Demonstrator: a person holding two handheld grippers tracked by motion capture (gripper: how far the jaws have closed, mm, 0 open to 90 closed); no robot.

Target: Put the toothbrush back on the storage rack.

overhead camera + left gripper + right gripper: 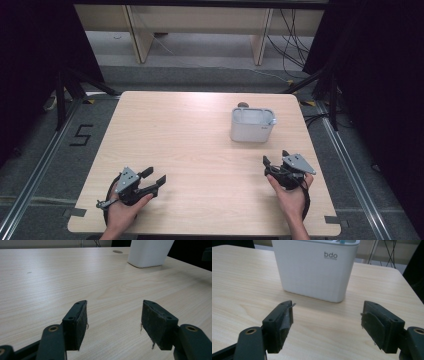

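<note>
White container (252, 125) stands upright on the table (190, 150), toward the far right part of the top; a small round dark thing (243, 104) sits just behind the container. Right gripper view shows "bdo" lettering on the container's near wall and a rim with compartments, contents too cut off to tell.

Right gripper (275, 161) — jaws spread, nothing between them, held near the container on its near side and aimed straight at it. Left gripper (154, 177) — jaws likewise apart and empty, well apart from the container, off to its near left, pointing toward it across bare wood.

Judgement: start of the approach; nothing is grasped yet. Next move likely calls for the right gripper to advance to the container — jaws look barely wide enough for its narrow side, so alignment matters
</note>
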